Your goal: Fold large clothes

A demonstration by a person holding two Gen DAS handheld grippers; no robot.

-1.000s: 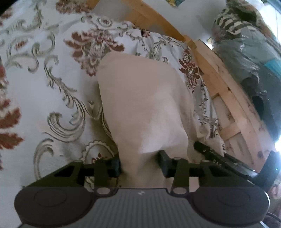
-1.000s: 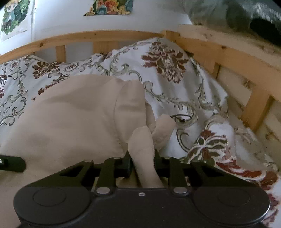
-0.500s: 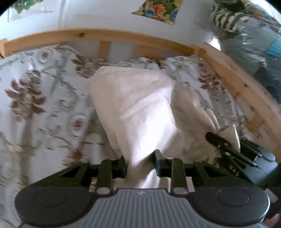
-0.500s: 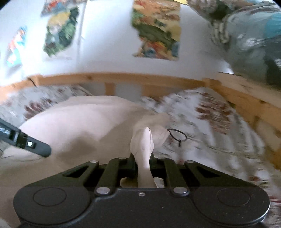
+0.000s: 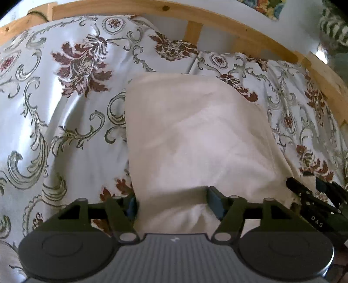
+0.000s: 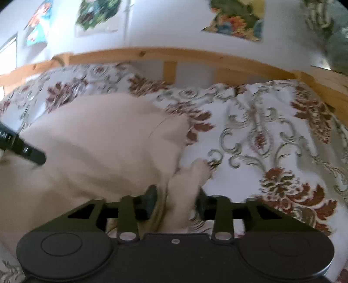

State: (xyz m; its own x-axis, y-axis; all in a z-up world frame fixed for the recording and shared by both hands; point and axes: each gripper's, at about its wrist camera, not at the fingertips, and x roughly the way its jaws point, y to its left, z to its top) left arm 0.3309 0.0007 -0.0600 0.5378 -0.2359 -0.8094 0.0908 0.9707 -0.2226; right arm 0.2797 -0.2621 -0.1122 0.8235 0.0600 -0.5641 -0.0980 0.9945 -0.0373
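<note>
both tools are releasing: the left tool [image 5: 173, 202] and right tool [image 6: 175, 202] jaws are opening around the cream garment [image 5: 195, 135], folded on the bed [image 5: 65, 122]. next, i'd judge, draw clear and regrip for another fold.

The left gripper [image 5: 173, 203] tilts down over the cloth [image 5: 195, 135], jaws opening, fabric loose between them. The right gripper [image 6: 175, 203], just right of the cloth's near corner, is opening too, a fold between its fingers [image 6: 150, 199].

Home bedroom, wooden bed frame [image 5: 195, 17], floral bedspread [image 5: 65, 108], wall posters [image 6: 237, 19]
</note>
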